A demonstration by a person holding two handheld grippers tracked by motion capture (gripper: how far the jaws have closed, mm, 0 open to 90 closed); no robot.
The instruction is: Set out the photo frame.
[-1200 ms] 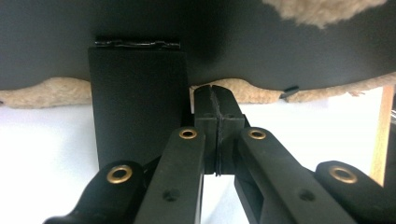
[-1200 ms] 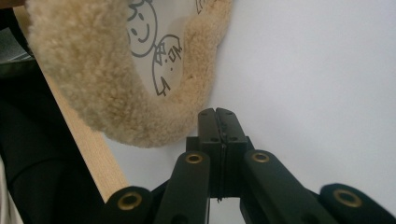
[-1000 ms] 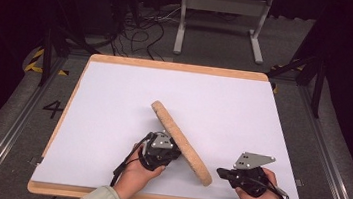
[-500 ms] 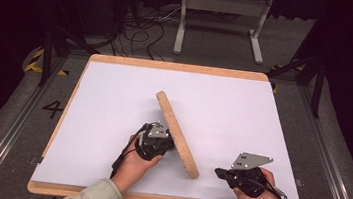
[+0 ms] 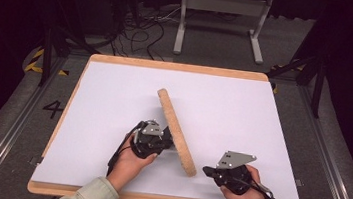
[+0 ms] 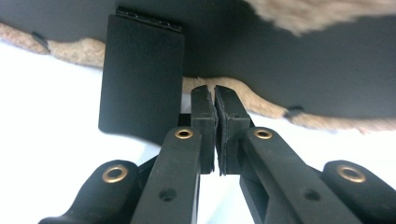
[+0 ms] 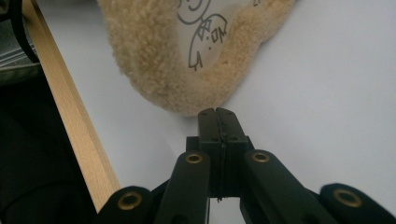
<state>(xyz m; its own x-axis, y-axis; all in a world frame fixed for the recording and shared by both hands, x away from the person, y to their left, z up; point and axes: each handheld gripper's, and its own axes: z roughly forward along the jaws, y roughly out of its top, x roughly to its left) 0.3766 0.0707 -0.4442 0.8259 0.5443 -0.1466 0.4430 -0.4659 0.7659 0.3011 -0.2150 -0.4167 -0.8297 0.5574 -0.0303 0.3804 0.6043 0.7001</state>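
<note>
Fleecy frame (image 5: 176, 129) on edge, left gripper (image 5: 166, 139) behind it

My grippers, the left gripper (image 5: 156, 140) and the right gripper (image 5: 209, 171), are black with brass rivets. The fleece pad (image 5: 176, 130) is tan, its front cream with grey line drawings, its back black. The table (image 5: 104, 101) is white, edged in pale wood.

A tan, fleecy-rimmed round cushion (image 5: 177, 131) stands tilted on its edge on the white counter (image 5: 243, 112), running from the counter's middle toward its near edge. Its underside (image 6: 299, 60) is dark with a black rectangular patch (image 6: 140, 77). Its other face (image 7: 205, 28) is pale, printed with a line-drawn cartoon figure inside the woolly border.
</note>
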